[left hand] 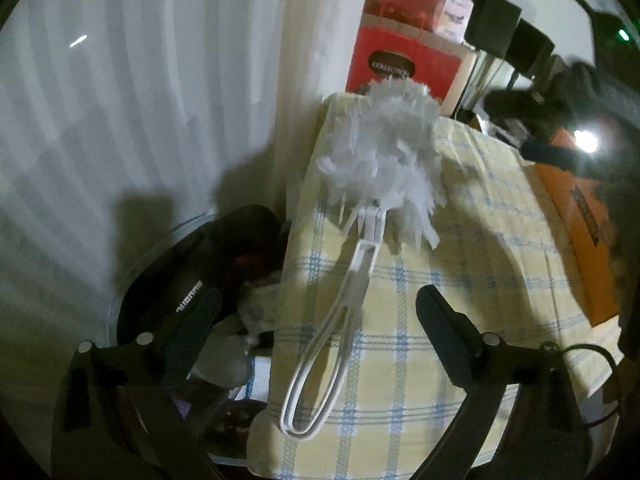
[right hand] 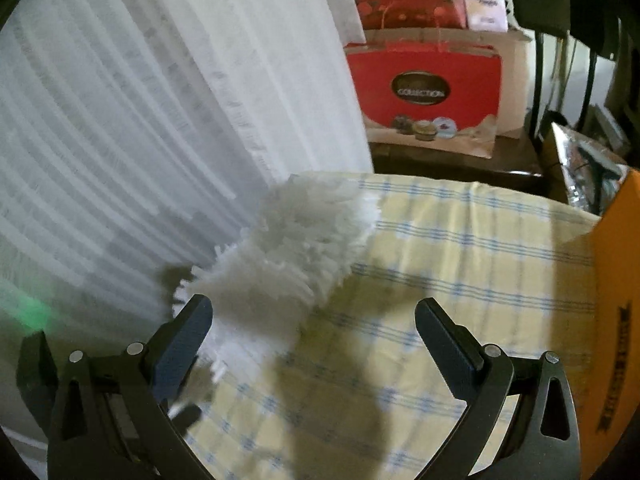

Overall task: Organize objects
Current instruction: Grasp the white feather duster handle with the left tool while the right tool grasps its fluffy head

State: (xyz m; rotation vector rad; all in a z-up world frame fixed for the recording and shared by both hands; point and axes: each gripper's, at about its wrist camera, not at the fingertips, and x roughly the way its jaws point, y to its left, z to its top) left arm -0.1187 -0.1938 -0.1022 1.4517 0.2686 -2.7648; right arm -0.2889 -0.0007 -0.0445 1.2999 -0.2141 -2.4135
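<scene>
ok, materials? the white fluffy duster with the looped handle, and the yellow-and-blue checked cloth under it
White fluffy duster: head looks like soft synthetic fibre strips, shaggy and matte; handle seems rigid white plastic, smooth with a slight sheen. Yellow-and-blue checked cloth: woven fabric, probably cotton, matte, wrinkled and draping over the edge.

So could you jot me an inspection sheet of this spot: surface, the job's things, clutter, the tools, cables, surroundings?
Surface: checked yellow-and-blue cloth covering it.
Job's things: white duster lying on the cloth, fluffy head away from the left tool, looped handle towards it.
Clutter: orange box at the cloth's right edge; dark round item lower, left of the cloth.
Tools: left tool open, empty; right tool open, empty, near the fluffy head.
Cables: thin dark cable by the left tool.
Surroundings: white curtain; red boxes stacked behind.
</scene>
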